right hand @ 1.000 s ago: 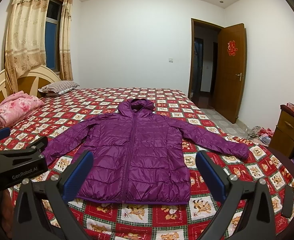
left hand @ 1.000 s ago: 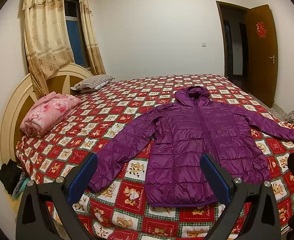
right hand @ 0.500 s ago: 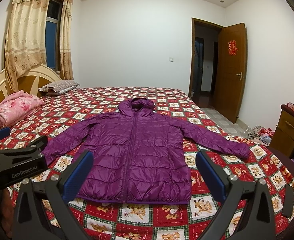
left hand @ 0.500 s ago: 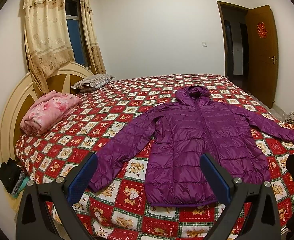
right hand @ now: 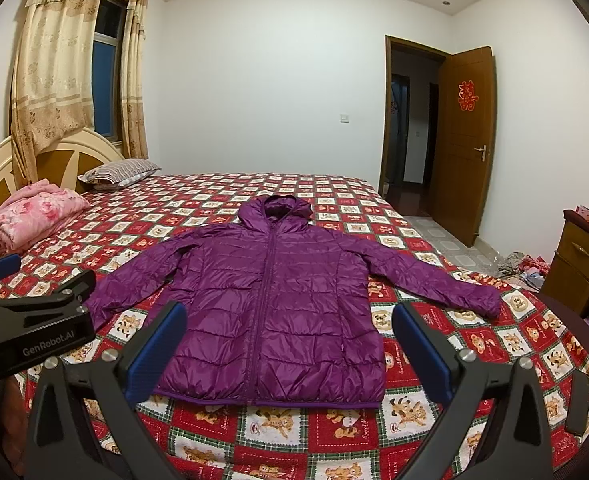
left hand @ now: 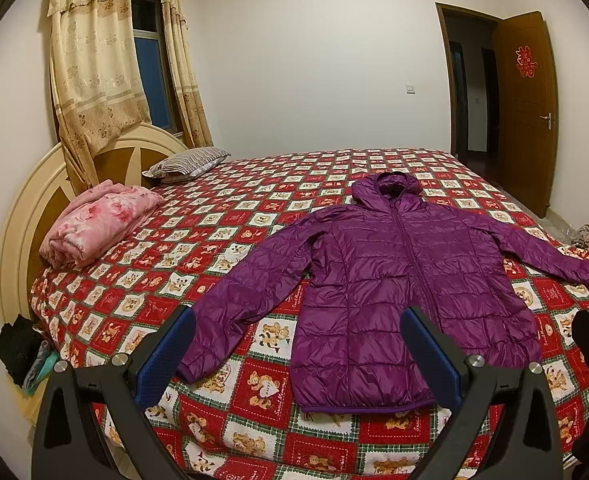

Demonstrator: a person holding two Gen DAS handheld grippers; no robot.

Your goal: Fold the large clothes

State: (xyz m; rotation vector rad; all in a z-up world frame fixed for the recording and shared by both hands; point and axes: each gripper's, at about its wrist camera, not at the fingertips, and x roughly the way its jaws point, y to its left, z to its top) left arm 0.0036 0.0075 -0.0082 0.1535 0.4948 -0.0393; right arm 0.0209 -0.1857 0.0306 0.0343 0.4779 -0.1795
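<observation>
Flat, quilted glossy purple jacket (right hand: 272,312), checked bedspread (right hand: 414,432), tools agape

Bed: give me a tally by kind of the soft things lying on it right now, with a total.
Jacket: 1, purple, spread flat with sleeves out
Blanket: 1, pink, folded by the headboard
Pillow: 1, striped
Total: 3 on the bed

Both wrist cameras look from the bed's (left hand: 254,208) foot side toward the far wall — the left one stands further left; both share the spread purple jacket (right hand: 270,304).
</observation>
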